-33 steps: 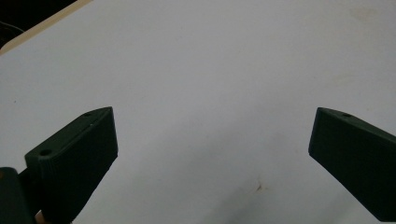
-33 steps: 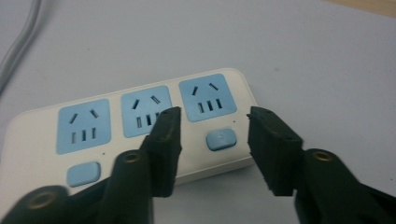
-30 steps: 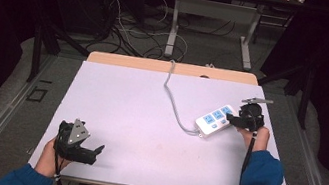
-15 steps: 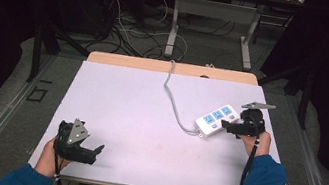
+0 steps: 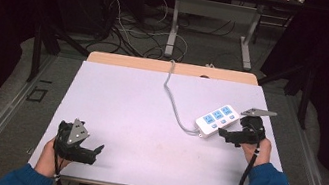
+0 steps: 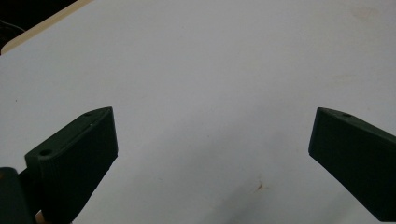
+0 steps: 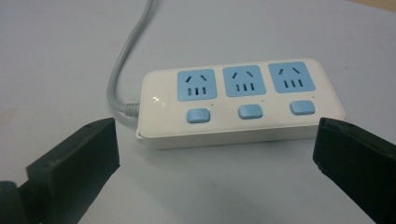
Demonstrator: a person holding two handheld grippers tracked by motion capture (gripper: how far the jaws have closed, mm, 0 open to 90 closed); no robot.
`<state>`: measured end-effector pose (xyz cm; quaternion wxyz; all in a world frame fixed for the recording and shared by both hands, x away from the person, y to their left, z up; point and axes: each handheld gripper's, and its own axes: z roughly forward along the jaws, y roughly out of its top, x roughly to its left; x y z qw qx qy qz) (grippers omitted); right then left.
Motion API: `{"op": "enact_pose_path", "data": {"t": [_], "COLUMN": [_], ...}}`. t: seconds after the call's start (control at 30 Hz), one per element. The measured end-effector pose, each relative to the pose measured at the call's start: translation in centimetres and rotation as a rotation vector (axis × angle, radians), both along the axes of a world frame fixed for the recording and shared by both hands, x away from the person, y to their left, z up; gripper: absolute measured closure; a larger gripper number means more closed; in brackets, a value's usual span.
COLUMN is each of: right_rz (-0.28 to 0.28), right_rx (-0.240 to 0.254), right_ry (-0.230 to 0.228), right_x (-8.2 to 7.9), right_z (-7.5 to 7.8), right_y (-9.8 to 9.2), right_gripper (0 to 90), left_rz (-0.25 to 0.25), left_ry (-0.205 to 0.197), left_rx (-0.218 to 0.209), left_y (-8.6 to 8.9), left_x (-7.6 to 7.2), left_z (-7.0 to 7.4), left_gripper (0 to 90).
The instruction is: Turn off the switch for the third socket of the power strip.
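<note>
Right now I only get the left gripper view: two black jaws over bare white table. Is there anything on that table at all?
Observer: Yes. A white power strip with three blue sockets lies toward the right side of the table.
Operator: Is it plugged in anywhere?
Observer: Its grey cable curves away and drops over the far edge. I cannot see where it ends.
Operator: And the person's other hand?
Observer: The right hand-held gripper points at the strip from its near side. Its jaws have just been opening, stand wide and grip nothing.
</note>
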<state>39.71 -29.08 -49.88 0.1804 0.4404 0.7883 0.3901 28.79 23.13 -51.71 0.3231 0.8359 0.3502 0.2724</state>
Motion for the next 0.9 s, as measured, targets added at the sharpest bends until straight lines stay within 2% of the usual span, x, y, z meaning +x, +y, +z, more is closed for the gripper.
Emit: {"op": "enact_pose_path", "data": {"t": [0.5, 0.9], "right_rz": [0.052, 0.099], "right_rx": [-0.007, -0.022], "right_ry": [-0.043, -0.049], "right_x": [-2.8, -5.1], "right_z": [0.4, 0.3], "right_y": [0.9, 2.0], "right_gripper": [0.0, 0.0], "left_rz": [0.001, 0.007], "left_ry": [0.005, -0.001], "left_rx": [0.000, -0.007], "left_y": [0.0, -0.1], "left_x": [0.0, 0.1], "left_z": [0.0, -0.1], "left_gripper": [1.4, 1.4]}}
